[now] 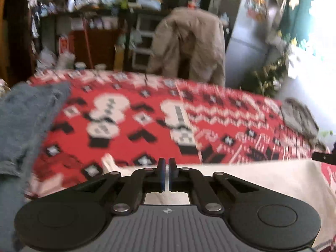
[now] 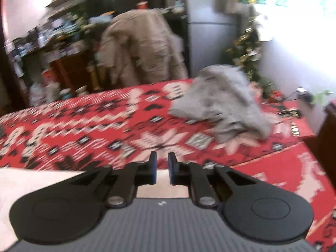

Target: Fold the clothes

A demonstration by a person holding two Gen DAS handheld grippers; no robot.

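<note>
Taking the red, white and black patterned woven cover (image 1: pixel 130 113) as the landmark, three garments lie on it. At its left edge sits a blue denim garment (image 1: pixel 23 121), bunched in a heap, so by the look of it not folded. Along its near edge a cream-white cloth (image 1: pixel 262 180) is spread flat, which suits folding. At the far right corner rests a crumpled grey knitted garment (image 2: pixel 220 103), loose and well apart from the cream cloth.

The left tool (image 1: pixel 167 172) hangs over the near edge of the cover above the cream cloth, its blue pads nearly together with only a thin slit between; the cloth seems to lie below rather than between them, so I judge it clenched on nothing. The right tool (image 2: pixel 162 168) also hovers above the cream cloth, its pads parted with a plain gap and nothing held.

Both views are blurred. Beyond the cover's far edge one beige jacket (image 2: pixel 138 46) is draped upright, apparently over a chair, though its support is hidden.
</note>
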